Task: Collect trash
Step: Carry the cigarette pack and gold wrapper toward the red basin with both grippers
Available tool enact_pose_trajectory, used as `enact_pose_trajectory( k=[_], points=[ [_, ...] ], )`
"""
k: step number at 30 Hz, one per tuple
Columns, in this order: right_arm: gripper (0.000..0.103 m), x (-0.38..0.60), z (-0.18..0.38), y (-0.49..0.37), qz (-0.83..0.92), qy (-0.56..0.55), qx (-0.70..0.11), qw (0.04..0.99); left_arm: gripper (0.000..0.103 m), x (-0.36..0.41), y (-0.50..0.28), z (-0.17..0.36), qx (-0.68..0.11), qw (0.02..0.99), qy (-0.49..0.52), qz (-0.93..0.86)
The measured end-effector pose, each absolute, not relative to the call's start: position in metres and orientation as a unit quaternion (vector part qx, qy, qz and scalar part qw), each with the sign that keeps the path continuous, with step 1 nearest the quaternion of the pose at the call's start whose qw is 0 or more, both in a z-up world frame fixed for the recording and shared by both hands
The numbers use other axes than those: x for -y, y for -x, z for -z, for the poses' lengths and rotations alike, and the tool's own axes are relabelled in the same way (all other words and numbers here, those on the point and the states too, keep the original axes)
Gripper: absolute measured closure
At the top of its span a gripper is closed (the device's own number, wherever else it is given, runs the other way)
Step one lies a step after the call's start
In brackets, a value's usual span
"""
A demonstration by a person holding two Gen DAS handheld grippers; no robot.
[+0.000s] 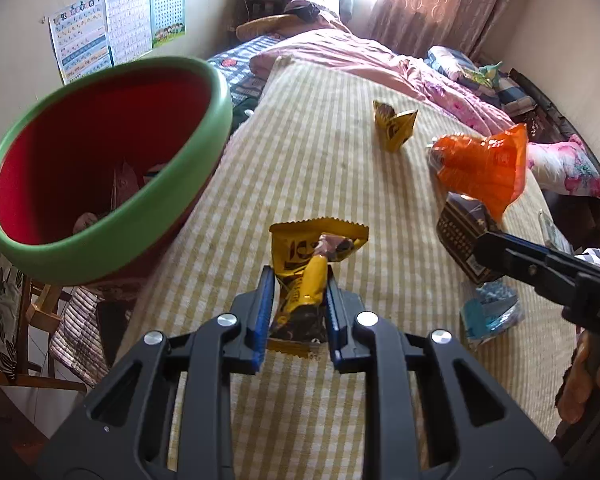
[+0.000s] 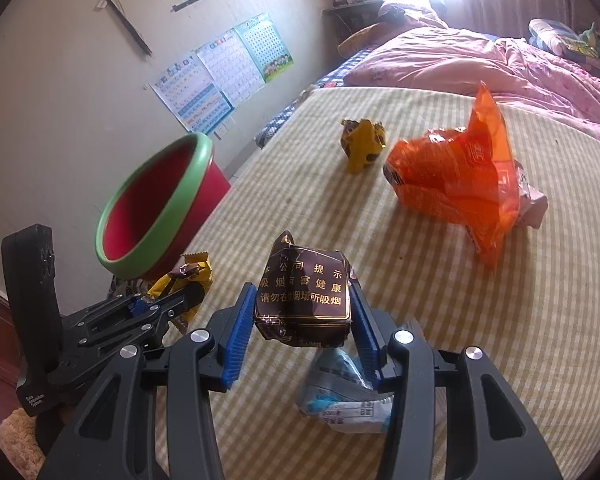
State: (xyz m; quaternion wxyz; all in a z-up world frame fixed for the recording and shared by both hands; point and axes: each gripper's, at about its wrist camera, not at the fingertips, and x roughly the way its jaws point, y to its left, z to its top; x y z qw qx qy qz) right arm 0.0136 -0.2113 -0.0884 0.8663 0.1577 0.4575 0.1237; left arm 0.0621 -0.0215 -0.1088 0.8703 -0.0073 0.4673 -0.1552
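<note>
The left tool [image 1: 296, 312] is clenched on a yellow snack wrapper [image 1: 312, 268] above the striped bed [image 1: 320, 160], with the red, green-rimmed bin [image 1: 100, 168] at its ten o'clock off the bed's edge. The right tool [image 2: 304, 320] grasps a crumpled brown cigarette pack [image 2: 306, 296] over a blue-and-white wrapper [image 2: 340, 396] lying on the bed. An orange bag [image 2: 456, 176] lies at the pack's two o'clock, with a second yellow wrapper [image 2: 362, 146] at twelve o'clock, just beside the bag.

Both wrist views close above bed [image 1: 320, 152], angled down; sharing red bin [image 1: 100, 168]
</note>
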Motion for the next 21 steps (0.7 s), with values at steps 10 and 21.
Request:
enact_pose_trajectory(
  k=[10,21],
  points=[
    [0.058,0.205,0.085,-0.015,-0.129,-0.171,-0.455,0.864,0.081,0.017,-0.063,0.102,-0.463,0.873,0.004,0.155],
    [0.057,0.194,0.069,-0.014,-0.135,-0.167,-0.439,0.873,0.081,0.014,-0.058,0.088,-0.441,0.883,-0.002,0.163]
  ],
)
